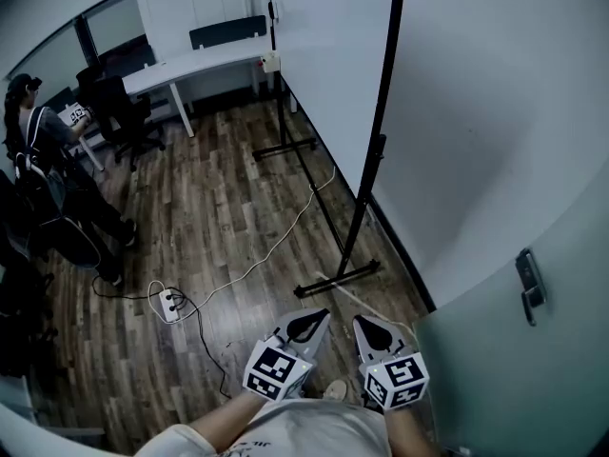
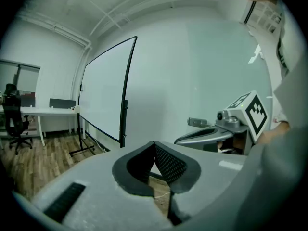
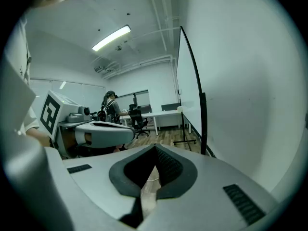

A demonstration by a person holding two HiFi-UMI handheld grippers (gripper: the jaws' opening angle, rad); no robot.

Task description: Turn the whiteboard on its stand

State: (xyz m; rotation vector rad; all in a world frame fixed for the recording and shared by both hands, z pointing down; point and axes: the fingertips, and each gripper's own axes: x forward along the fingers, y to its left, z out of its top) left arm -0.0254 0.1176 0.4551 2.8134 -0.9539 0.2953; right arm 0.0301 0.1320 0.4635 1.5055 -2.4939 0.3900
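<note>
Head view shows the whiteboard upright on its black stand beside the wall, on the wood floor. Nearer, the left gripper and right gripper hover side by side, fingers pressed together, holding nothing.

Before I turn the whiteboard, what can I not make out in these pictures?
Top of the whiteboard: cut off by the head view's upper edge.
Near foot of the stand: in the left gripper view, hidden behind the left tongs.
Pivot clamp on the post: too small in every view to tell if it is locked.
</note>
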